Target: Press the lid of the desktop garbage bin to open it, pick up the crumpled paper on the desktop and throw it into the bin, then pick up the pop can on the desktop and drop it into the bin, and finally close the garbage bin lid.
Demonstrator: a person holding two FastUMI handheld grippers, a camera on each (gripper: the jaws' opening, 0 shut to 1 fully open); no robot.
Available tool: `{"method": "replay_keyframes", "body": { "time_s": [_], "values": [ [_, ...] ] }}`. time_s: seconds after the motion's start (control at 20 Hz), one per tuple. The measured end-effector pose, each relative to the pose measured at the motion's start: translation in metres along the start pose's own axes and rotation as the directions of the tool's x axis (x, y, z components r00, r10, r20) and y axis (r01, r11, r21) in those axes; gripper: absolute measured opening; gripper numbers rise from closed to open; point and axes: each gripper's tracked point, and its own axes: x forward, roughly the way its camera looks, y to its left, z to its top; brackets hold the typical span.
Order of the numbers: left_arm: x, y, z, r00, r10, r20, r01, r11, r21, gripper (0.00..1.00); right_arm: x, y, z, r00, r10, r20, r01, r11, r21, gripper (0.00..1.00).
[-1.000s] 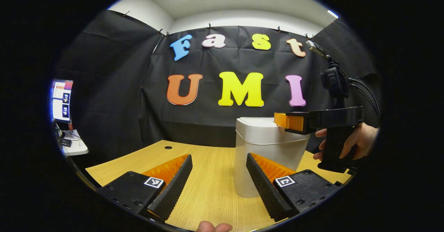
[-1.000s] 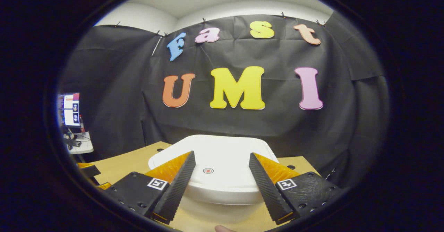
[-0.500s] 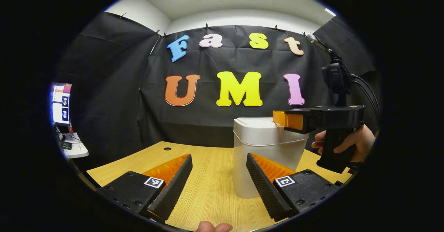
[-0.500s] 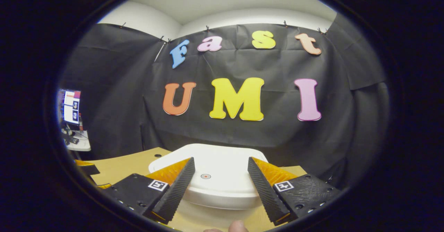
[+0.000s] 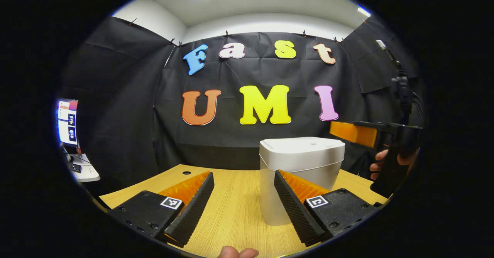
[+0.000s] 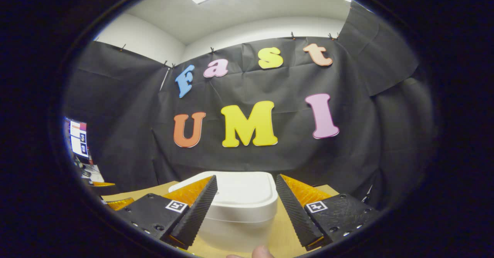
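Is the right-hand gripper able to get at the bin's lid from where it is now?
Probably yes. The right gripper hangs open just off the bin, about level with the closed lid, and nothing lies between them in either view.

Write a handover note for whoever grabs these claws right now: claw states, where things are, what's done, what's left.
Left claw: open, empty, low over the desk, bin just ahead to its right.
Right claw: open, empty, raised in front of the bin, apart from the lid; it also appears right of the bin in the left gripper view.
Lid is shut. Paper and can cannot be seen on the desk or in either claw; check whether they are inside before calling the job finished.
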Motion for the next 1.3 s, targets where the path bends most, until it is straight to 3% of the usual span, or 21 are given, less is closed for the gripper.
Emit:
{"method": "replay_keyframes", "body": {
  "time_s": [0.15,0.2,0.25,0.4,0.7,1.3],
  "values": [
    [0.001,-0.007,0.000,1.000,-0.014,0.003,0.014,1.000,-0.008,1.00,-0.037,-0.014,-0.006,0.997,-0.044,0.062,0.048,0.997,-0.060,0.95],
    [0.001,-0.010,0.000,1.000,-0.024,0.006,0.024,1.000,0.001,0.94,-0.045,-0.019,-0.010,0.996,-0.059,0.062,0.064,0.995,-0.081,0.95],
    [0.000,-0.013,0.001,0.999,-0.030,0.012,0.030,0.999,0.014,1.00,-0.051,-0.023,-0.015,0.996,-0.070,0.058,0.075,0.994,-0.085,0.95],
    [-0.003,-0.010,-0.003,1.000,-0.014,0.028,0.013,1.000,0.025,1.00,-0.065,-0.018,-0.032,0.998,-0.053,0.036,0.055,0.997,-0.053,0.98],
    [-0.007,-0.010,-0.009,0.999,0.002,0.048,-0.004,0.999,0.036,1.00,-0.070,-0.021,-0.066,0.996,-0.084,0.004,0.084,0.995,-0.058,0.97],
    [-0.008,-0.005,-0.021,0.999,-0.004,0.049,0.004,1.000,0.005,1.00,-0.075,-0.005,-0.075,0.994,-0.103,0.023,0.105,0.990,-0.092,0.97]
  ]
}}
